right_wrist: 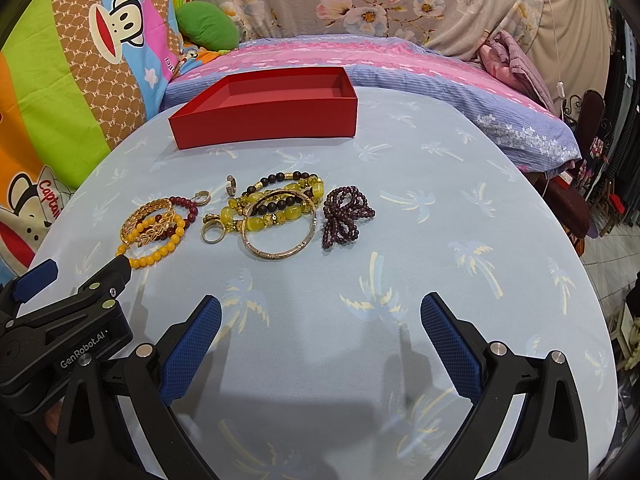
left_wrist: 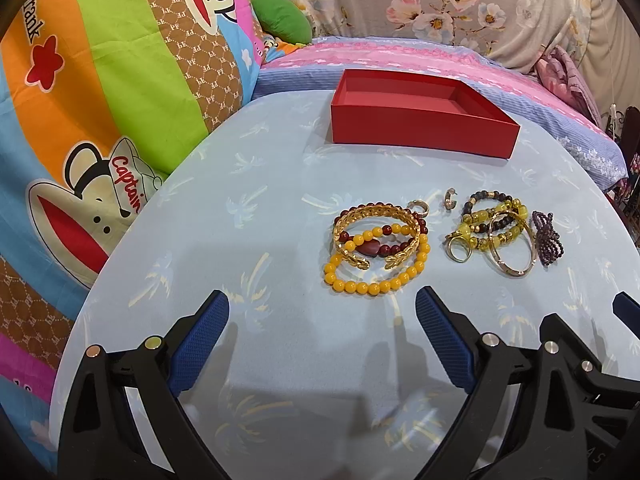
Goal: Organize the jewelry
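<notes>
I hold the left gripper (left_wrist: 322, 316) and right gripper (right_wrist: 320, 318) low over the table (right_wrist: 440, 184), both with jaws spread wide and empty. The jewelry (left_wrist: 376, 248) lies in two clusters mid-table, ahead of me. The red box (left_wrist: 420, 128) sits behind it, open.

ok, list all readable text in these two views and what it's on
"GenRobot.AI": left gripper body, seen in right wrist view.
"Captain": hat of the cartoon on the quilt.
"frank": quilt's orange stripe, upper left.
"PF": repeated on quilt's brown bands.
"AS": right gripper body, cut off.
</notes>
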`<state>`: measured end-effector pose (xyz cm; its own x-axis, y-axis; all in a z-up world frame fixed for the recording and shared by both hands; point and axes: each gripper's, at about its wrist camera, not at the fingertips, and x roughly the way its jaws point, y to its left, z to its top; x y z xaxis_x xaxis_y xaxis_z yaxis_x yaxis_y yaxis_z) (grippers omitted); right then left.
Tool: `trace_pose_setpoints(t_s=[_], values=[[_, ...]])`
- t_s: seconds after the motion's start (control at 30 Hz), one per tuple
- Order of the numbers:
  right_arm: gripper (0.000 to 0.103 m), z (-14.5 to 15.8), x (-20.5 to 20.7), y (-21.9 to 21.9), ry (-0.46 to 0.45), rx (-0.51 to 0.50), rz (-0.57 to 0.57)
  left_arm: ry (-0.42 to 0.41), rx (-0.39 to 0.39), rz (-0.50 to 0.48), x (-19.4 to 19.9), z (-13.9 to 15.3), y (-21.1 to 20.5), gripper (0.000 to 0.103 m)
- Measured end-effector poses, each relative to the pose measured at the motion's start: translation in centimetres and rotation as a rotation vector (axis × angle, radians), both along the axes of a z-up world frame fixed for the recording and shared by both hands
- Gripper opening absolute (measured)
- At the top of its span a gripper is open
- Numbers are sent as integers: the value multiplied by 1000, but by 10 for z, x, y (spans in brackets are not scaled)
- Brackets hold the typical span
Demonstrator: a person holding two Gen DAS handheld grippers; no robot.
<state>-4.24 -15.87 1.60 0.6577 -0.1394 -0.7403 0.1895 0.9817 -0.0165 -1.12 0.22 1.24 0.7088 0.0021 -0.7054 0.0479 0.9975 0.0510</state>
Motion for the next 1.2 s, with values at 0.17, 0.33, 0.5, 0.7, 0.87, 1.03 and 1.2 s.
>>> trace_pose_setpoints(t_s=[0.17, 0.33, 0.5, 0.7, 0.87, 1.03, 1.2], values=[[96, 0, 0, 0, 0, 0, 0, 0, -1, 0, 0, 0, 0, 90], [96, 0, 0, 0, 0, 0, 0, 1, -1, 0, 0, 0, 0, 90], [96, 1, 0, 0, -3, -1, 2, 9, -15, 1, 1, -1, 1, 90], [96, 5, 3, -4, -12, -2, -3, 28, -74, -8, 7, 3, 9, 94], [96, 7, 9, -16, -11, 23, -28, 40, -120, -3, 20, 8, 14, 95], [96, 8, 17, -23, -9, 41, -41, 66, -122, -29, 39, 7, 5, 95], [96, 8, 25, -26, -7, 52, -41, 94, -119, -52, 55, 1, -7, 94]])
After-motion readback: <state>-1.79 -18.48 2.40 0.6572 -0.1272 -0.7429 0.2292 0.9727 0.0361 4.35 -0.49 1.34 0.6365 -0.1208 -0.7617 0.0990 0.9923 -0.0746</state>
